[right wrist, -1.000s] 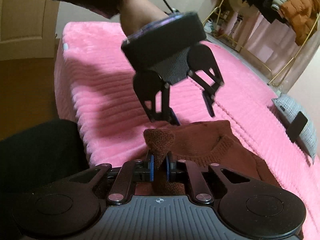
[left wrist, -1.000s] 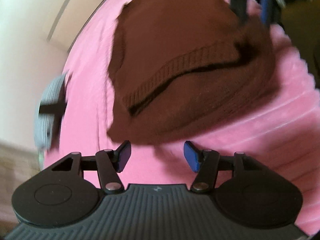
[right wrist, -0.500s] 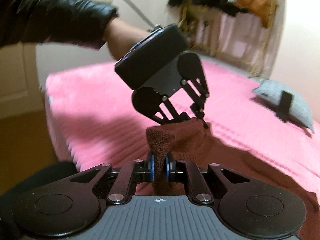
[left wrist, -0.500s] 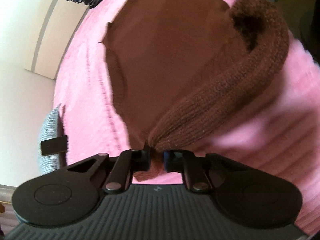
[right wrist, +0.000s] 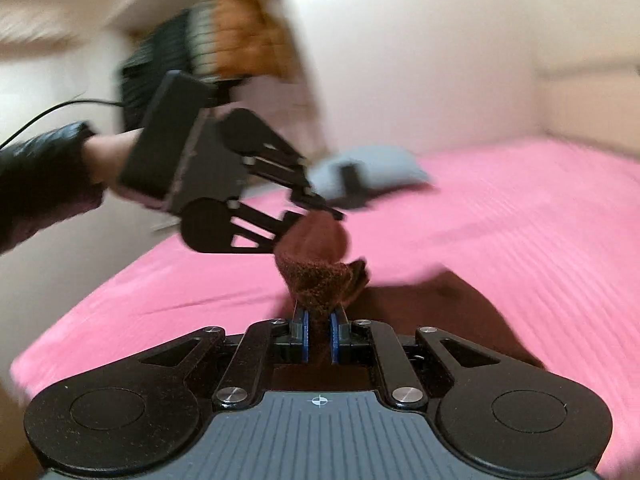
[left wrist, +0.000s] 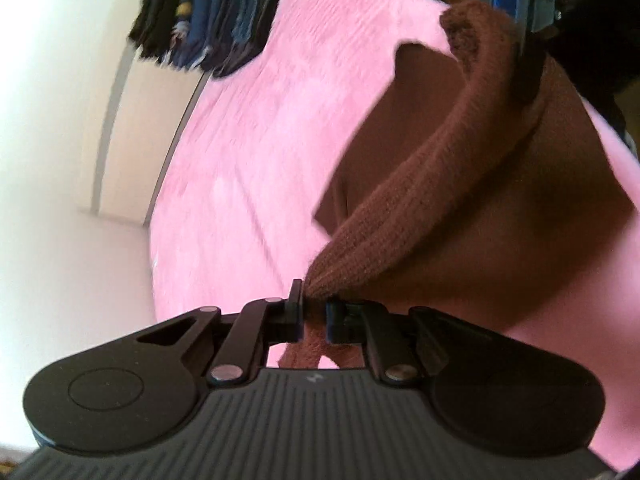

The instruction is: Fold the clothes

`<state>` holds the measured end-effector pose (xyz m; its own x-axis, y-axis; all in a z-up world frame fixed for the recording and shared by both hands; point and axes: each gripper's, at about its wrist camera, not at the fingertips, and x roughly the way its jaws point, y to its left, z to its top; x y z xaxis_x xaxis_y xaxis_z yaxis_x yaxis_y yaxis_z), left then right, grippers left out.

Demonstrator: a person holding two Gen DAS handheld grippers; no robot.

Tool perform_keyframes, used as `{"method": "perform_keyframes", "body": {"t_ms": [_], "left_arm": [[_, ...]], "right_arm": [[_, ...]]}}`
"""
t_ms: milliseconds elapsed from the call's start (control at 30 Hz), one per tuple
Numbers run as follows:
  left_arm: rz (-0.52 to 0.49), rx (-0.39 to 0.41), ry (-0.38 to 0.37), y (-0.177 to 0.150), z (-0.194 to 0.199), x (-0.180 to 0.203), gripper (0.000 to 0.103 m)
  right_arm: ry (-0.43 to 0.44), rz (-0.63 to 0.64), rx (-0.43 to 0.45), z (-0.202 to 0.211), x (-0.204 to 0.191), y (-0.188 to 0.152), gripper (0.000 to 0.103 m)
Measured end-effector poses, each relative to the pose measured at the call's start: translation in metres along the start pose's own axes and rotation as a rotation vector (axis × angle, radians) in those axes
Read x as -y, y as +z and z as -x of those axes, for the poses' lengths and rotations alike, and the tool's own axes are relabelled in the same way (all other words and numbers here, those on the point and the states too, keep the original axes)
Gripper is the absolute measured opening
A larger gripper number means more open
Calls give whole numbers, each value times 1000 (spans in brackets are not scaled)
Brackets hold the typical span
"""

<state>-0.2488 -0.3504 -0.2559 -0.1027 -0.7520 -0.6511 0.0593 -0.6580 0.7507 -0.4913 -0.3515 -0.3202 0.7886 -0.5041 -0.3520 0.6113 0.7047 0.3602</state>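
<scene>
A brown knit sweater hangs lifted above the pink bed, its ribbed edge stretched between my two grippers. My left gripper is shut on one end of the ribbed edge. My right gripper is shut on the other end of the sweater. In the right wrist view the left gripper shows just beyond, pinching the same edge. In the left wrist view the right gripper shows at the top right. The sweater's lower part drapes down to the bed.
A grey pillow with a black object on it lies on the pink bed behind the grippers. Clothes hang on a rack beyond the bed. A pale wall stands to the left.
My left gripper shut on the sweater's ribbed edge. Both grippers have since lifted the sweater off the bed and swung round, so the views now blur.
</scene>
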Motion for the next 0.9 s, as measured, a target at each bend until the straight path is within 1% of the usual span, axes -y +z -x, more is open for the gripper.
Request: {"method": "perform_keyframes", "body": {"t_ms": [33, 100, 200, 267, 333, 400, 467, 567, 633, 700, 733, 800, 833, 867, 900], "left_arm": [[-13, 13, -14, 16, -15, 1, 8], [-34, 32, -43, 38, -51, 3, 8], [-33, 49, -105, 56, -105, 6, 7], [-28, 56, -145, 65, -134, 5, 7], [-11, 68, -148, 69, -138, 1, 7], [10, 80, -145, 72, -139, -5, 7], [32, 89, -142, 74, -138, -9, 7], [32, 59, -167, 75, -157, -3, 7], [70, 25, -185, 74, -173, 3, 11], [121, 17, -168, 72, -177, 3, 14], [147, 15, -160, 70, -176, 2, 19], [213, 4, -133, 65, -168, -7, 27], [259, -4, -118, 59, -160, -13, 31], [306, -11, -103, 52, -151, -19, 31], [374, -22, -95, 42, -140, -24, 32]], "right_arm": [[-21, -58, -11, 0, 19, -6, 8], [-44, -140, -28, 0, 46, -14, 8], [-61, -244, -41, 3, 79, -22, 8], [-67, -257, -29, 8, 86, -18, 8], [-73, -260, -14, 12, 91, -13, 8], [-83, -261, -20, 11, 94, -13, 8], [-100, -281, -37, 0, 102, -21, 8], [-125, -337, -52, -4, 109, -29, 8], [-134, -349, -43, 0, 111, -28, 9], [-142, -357, -32, 5, 112, -26, 10], [-150, -353, -27, 9, 111, -24, 11], [-175, -341, -13, 17, 110, -21, 35], [-199, -340, -6, 21, 110, -19, 39], [-226, -340, -1, 25, 110, -18, 40], [-236, -337, 8, 29, 109, -16, 40]]}}
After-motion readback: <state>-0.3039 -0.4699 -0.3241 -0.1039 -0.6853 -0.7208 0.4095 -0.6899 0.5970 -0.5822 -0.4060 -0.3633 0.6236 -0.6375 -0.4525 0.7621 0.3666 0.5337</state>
